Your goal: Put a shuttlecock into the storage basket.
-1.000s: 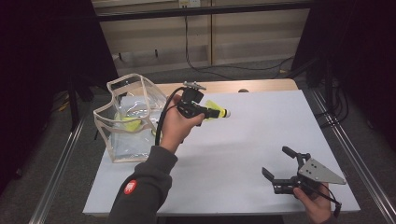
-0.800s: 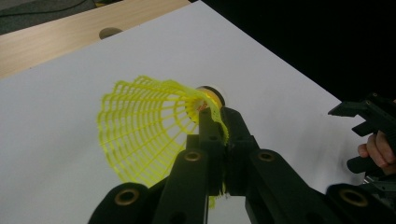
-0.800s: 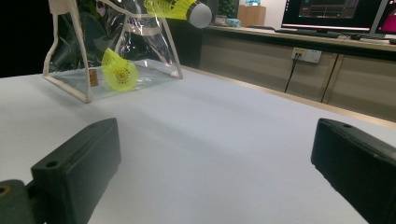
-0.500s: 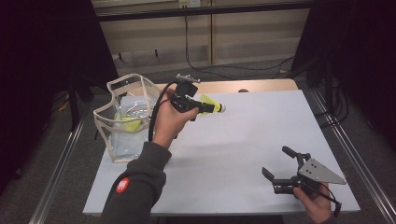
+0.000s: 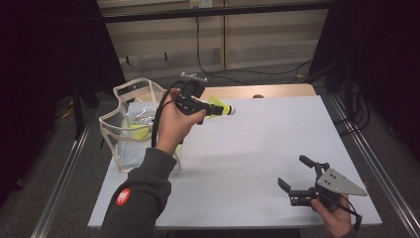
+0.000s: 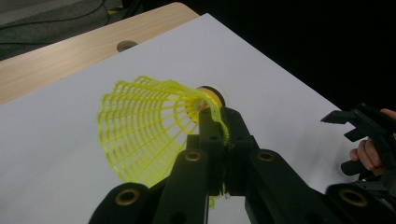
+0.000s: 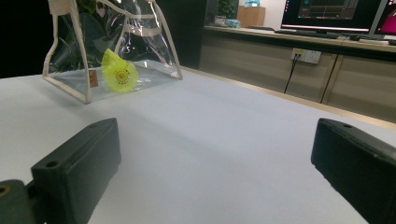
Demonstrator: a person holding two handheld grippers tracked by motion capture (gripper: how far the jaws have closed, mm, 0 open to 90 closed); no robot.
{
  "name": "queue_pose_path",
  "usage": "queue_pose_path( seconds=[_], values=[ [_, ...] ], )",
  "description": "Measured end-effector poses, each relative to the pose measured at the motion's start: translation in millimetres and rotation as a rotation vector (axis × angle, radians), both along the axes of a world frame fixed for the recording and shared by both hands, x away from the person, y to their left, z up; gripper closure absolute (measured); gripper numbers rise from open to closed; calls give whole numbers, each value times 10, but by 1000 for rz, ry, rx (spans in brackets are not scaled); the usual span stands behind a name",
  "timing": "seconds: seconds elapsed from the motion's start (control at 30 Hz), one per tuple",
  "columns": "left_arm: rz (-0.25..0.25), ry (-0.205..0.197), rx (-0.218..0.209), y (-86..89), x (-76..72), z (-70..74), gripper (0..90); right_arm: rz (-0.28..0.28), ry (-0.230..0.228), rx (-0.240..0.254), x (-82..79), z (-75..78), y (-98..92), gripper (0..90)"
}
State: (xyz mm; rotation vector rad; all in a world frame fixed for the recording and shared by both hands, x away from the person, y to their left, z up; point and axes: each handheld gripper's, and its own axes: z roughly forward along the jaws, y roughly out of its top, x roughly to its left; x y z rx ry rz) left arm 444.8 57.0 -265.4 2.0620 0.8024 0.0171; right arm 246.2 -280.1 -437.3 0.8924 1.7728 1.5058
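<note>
Dark grey sleeve [image 5: 141,198] with round red patch [image 5: 123,196]. Both grippers black; left gripper [image 6: 219,126] has brass-ringed pivots and a black cable. Right gripper [image 5: 296,179] carries a grey three-cornered plate.

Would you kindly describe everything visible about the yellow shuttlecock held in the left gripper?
The yellow plastic shuttlecock has an open lattice skirt that flares into a cone and a rounded pale, cork-like tip with a yellow band. The left gripper is shut on it, the black jaws pinching the narrow end of the skirt just behind the tip. It is held in the air above the white table, roughly level, tip pointing away from the hand and skirt opening back toward the gripper. Nothing else touches it.
</note>
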Motion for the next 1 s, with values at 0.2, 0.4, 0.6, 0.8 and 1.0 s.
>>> queue_pose_path(
  seconds=[0.2,0.4,0.6,0.8,1.0],
  values=[
    [3,0,4,54,6,42,887,0,-2,1,-1,2,4,13],
    [13,-2,6,94,6,79,887,1,0,0,-1,2,3,12],
    [18,-9,10,157,3,127,887,0,-2,1,-1,1,5,12],
    [33,-9,9,224,0,168,888,-1,-3,-1,0,1,7,13],
    [35,-7,19,274,-4,209,888,1,-2,1,-2,2,5,13]
  ],
)
